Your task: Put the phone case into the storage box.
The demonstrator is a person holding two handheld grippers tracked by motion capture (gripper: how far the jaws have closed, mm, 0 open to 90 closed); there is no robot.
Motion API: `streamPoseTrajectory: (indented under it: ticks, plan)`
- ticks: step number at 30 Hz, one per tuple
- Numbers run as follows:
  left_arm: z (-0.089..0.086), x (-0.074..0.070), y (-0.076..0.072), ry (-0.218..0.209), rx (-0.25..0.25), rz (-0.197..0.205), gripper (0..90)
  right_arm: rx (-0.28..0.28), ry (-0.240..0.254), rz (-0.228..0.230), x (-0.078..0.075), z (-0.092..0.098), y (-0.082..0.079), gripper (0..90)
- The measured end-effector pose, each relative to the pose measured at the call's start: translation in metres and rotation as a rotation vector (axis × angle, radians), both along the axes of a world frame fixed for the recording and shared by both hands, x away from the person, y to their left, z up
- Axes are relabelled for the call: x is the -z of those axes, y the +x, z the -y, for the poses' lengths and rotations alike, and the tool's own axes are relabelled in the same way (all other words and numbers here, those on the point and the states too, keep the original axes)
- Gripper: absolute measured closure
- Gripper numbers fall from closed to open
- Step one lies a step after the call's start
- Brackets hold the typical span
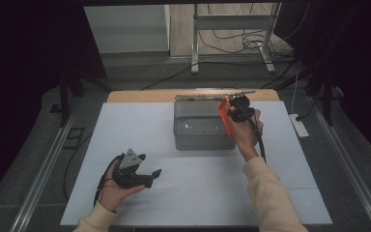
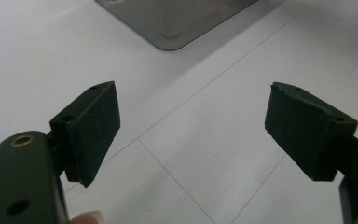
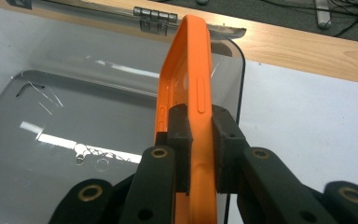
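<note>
While your right gripper [image 3: 200, 140] has its jaws clenched on the edge of the orange phone case [image 3: 186, 79], held upright over the clear hinged box [image 1: 203, 128] at frame centre, apparently for dropping in, your left gripper [image 1: 149, 175] idles released at lower left.

White table sheet [image 1: 174, 193], power strip [image 1: 299, 125], floor cables [image 1: 232, 41]

Phone case [image 3: 186, 84] above the box's [image 1: 204, 140] right edge.
</note>
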State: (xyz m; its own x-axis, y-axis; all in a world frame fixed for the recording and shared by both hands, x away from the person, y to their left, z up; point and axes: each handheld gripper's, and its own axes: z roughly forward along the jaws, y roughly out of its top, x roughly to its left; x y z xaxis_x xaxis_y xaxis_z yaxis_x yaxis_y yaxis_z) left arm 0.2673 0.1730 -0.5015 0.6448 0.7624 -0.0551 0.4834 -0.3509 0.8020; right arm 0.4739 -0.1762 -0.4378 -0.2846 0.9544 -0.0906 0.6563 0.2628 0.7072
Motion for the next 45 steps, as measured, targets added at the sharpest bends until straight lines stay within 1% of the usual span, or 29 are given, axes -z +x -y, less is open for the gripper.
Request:
streamPoseTrajectory:
  ticks: [12,24,38,45]
  plan:
    - [0.0000,0.0003,0.0003,0.001,0.001,-0.001,18.0,0.002,-0.004,-0.011,0.0041,-0.0006,0.0014,79.5]
    - [0.0000,0.0003,0.0003,0.001,0.001,-0.001,18.0,0.000,-0.002,-0.013,0.0042,-0.0004,0.0017,79.5]
    - [-0.0003,-0.0002,0.0001,-0.001,-0.002,0.001,18.0,0.001,-0.011,-0.019,0.0036,-0.0008,0.0029,79.5]
    - [-0.0003,-0.0004,-0.0001,-0.003,-0.002,0.001,18.0,0.003,-0.017,-0.034,0.0022,-0.0009,0.0039,79.5]
